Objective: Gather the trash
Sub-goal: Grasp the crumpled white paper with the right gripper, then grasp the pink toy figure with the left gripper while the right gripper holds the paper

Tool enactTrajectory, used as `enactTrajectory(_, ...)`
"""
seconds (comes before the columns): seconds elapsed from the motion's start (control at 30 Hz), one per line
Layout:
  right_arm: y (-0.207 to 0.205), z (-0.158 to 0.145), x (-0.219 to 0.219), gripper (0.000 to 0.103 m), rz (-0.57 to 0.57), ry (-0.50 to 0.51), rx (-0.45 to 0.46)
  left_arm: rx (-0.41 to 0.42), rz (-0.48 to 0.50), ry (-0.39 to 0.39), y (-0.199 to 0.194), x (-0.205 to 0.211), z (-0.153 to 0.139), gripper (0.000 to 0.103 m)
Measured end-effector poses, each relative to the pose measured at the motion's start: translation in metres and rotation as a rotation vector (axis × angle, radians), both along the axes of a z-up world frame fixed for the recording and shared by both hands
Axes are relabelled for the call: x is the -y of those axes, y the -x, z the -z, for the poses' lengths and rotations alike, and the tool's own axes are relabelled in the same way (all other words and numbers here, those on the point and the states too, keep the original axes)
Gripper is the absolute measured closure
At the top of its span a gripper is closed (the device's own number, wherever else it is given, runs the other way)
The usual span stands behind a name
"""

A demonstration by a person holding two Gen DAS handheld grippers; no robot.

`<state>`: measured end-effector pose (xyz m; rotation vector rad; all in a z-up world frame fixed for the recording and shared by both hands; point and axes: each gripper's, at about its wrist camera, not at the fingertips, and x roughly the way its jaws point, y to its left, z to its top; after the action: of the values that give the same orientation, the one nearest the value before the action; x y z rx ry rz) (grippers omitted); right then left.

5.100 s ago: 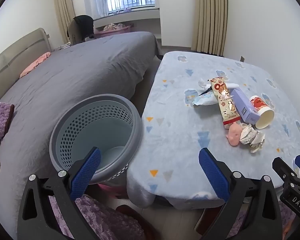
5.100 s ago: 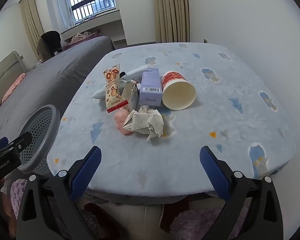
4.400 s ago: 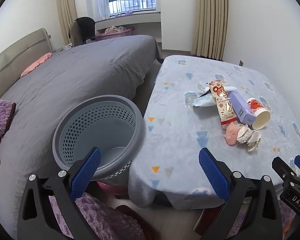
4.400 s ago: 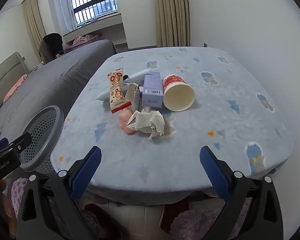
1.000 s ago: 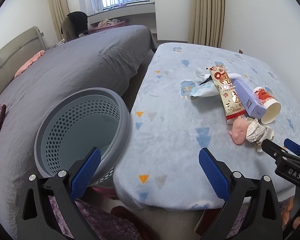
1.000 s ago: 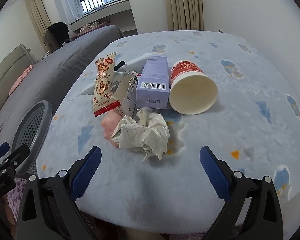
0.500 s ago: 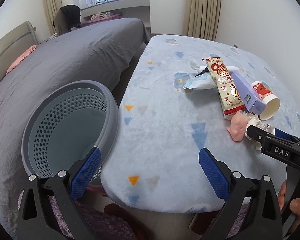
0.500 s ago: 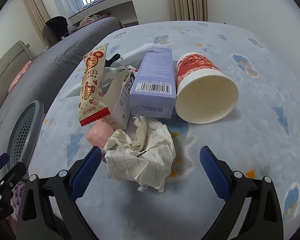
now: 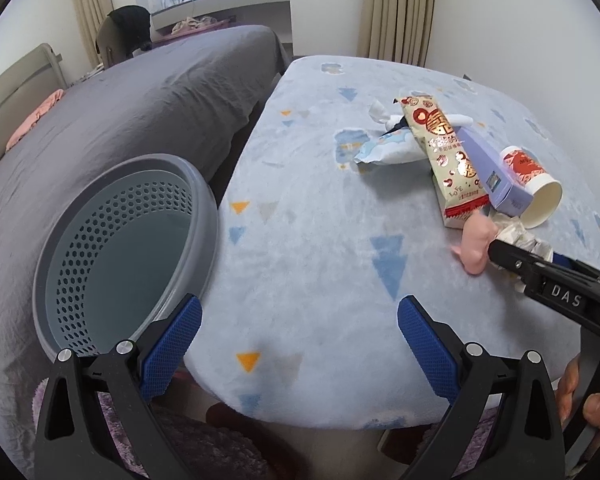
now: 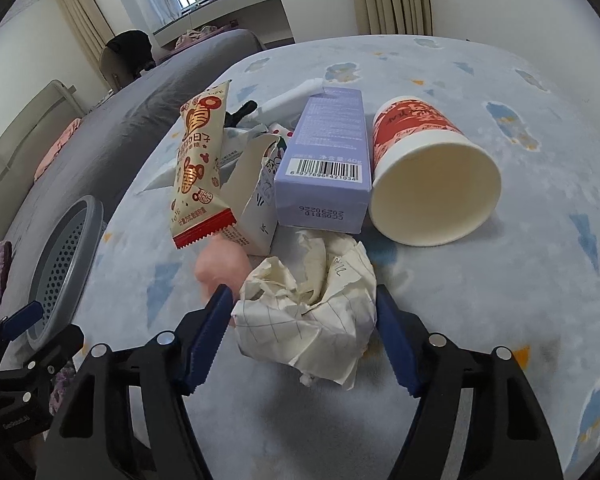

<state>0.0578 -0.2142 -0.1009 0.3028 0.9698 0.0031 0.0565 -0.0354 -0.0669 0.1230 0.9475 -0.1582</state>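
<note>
Left wrist view: left gripper (image 9: 299,336) hangs with jaws wide apart and empty over the near table (image 9: 312,248) edge; grey basket (image 9: 120,248) sits left, against the table. Trash lies far right. Right wrist view: right gripper (image 10: 304,336) jaws are closing, crumpled paper (image 10: 312,312) between them, pads at its sides. Just beyond lie a cup (image 10: 432,184), purple box (image 10: 324,160), and snack wrapper (image 10: 200,164).

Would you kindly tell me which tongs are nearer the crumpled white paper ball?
Right. The right tongs straddle the crumpled white paper ball, jaws closing; the left tongs hover beside the grey perforated basket.
</note>
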Motion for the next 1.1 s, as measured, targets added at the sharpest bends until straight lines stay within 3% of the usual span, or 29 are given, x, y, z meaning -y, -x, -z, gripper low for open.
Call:
enactTrajectory(0.3, 0.019, -0.011, 0.017, 0.037, 0.038, -0.055, 0.033, 0.023, 0.006, 0.008, -0.008, 0.018, -0.002, 0.007)
enactTrajectory(0.33, 0.022, -0.012, 0.019, 0.045, 0.045, -0.058, 0.034, 0.022, 0.013, 0.007, -0.008, 0.021, -0.001, 0.007)
enactTrajectory(0.53, 0.048, -0.015, 0.037, 0.045, 0.088, -0.057, 0.027, -0.012, 0.096, 0.037, -0.011, 0.046, 0.006, 0.007)
enactTrajectory(0.8, 0.077, -0.02, 0.055, 0.045, 0.136, -0.067, 0.052, -0.009, 0.129, 0.065, -0.014, 0.077, 0.011, 0.007)
enactTrajectory(1.1, 0.079, -0.016, 0.076, 0.045, 0.185, -0.144, 0.07, -0.001, 0.16, 0.046, -0.021, 0.105, 0.021, 0.007)
